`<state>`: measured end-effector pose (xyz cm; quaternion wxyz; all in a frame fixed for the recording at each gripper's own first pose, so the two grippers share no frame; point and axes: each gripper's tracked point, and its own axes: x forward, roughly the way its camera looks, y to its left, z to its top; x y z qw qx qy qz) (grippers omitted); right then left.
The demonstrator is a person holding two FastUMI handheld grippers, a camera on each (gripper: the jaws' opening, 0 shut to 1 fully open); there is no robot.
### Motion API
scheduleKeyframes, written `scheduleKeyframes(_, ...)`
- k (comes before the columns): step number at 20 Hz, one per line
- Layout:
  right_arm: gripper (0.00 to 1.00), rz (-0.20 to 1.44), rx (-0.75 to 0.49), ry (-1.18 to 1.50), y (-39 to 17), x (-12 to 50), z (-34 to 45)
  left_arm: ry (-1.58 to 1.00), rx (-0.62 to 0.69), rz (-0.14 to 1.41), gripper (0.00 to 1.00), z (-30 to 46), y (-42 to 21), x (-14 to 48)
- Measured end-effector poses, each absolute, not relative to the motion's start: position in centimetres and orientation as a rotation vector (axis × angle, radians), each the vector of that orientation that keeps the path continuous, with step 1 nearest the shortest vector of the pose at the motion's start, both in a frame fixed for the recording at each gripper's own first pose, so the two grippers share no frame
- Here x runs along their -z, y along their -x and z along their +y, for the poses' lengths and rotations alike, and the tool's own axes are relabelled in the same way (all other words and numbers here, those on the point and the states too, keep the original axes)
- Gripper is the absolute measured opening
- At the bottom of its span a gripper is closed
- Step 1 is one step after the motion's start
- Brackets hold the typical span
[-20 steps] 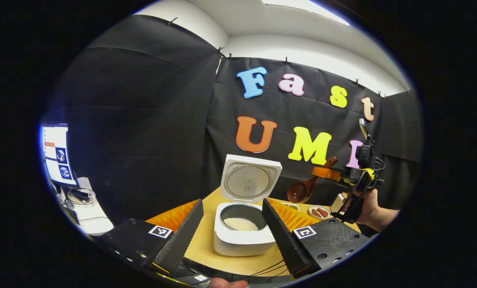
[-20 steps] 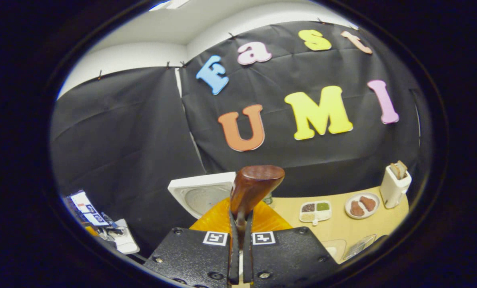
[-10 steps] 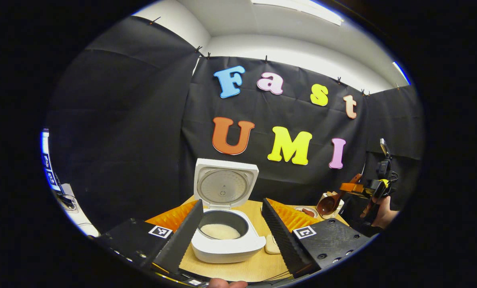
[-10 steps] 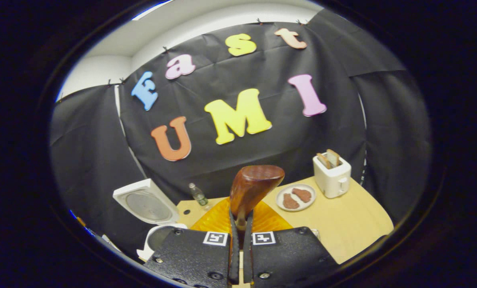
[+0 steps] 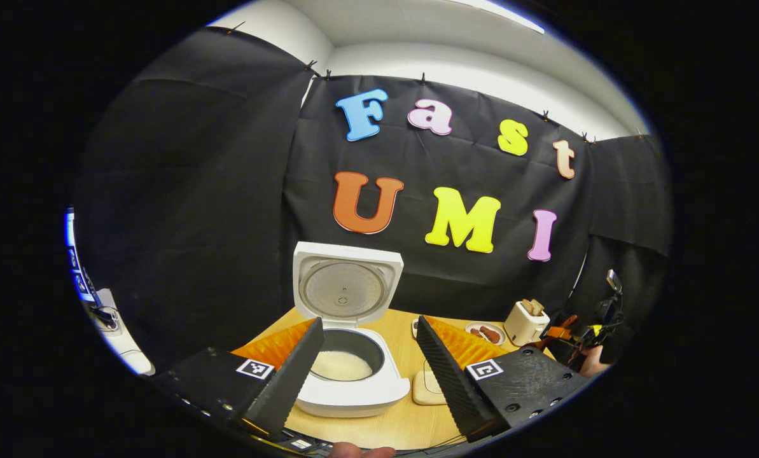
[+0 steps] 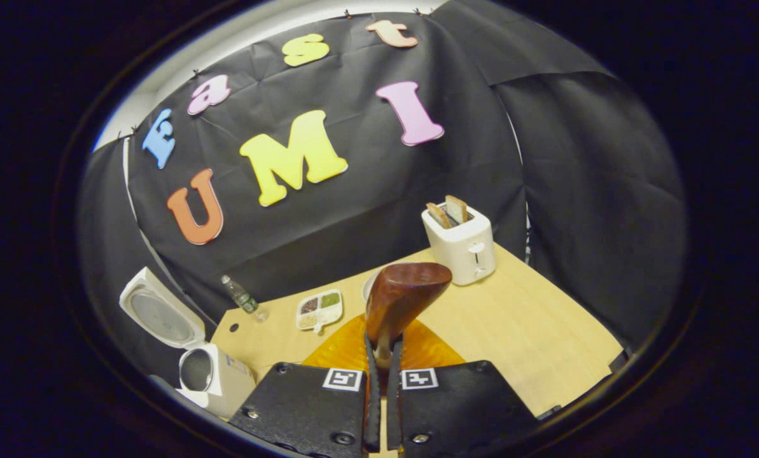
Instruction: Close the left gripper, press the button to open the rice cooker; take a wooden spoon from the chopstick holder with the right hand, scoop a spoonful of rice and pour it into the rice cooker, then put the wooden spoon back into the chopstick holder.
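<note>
Spoon-carrying right gripper [image 6: 379, 356] has swung rightward since half a second ago: the toaster [image 6: 460, 245] now stands just beyond its tips, while the rice cooker [image 6: 210, 378] has slid far to its left. Its fingers are clamped tight on the wooden spoon [image 6: 399, 299], handle running forward and upward, bowl at the far end. The left gripper [image 5: 369, 359] is spread wide, holding nothing, framing the open cooker, white rice in its pot.
</note>
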<state>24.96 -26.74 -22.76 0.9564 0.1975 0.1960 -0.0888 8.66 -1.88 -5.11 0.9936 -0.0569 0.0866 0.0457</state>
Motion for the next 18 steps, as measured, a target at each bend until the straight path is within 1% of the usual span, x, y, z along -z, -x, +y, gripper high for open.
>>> scheduleKeyframes(3,0.10,0.428,0.212,-0.393,-25.9,25.4,-28.0,0.123,-0.111,0.194,0.94,-2.2,-9.6,5.3)
scheduleKeyframes(9,0.09,0.462,0.197,-0.333,-27.1,30.0,-28.3,0.090,-0.148,0.215,0.94,-1.8,-11.3,5.3)
scheduleKeyframes(14,0.12,0.455,0.153,-0.334,-27.4,32.3,-27.6,0.074,-0.152,0.226,0.94,-2.1,-12.7,5.1)
scheduleKeyframes(18,0.17,0.458,0.150,-0.349,-27.8,33.7,-27.7,0.035,-0.138,0.222,0.94,-2.5,-13.7,4.8)
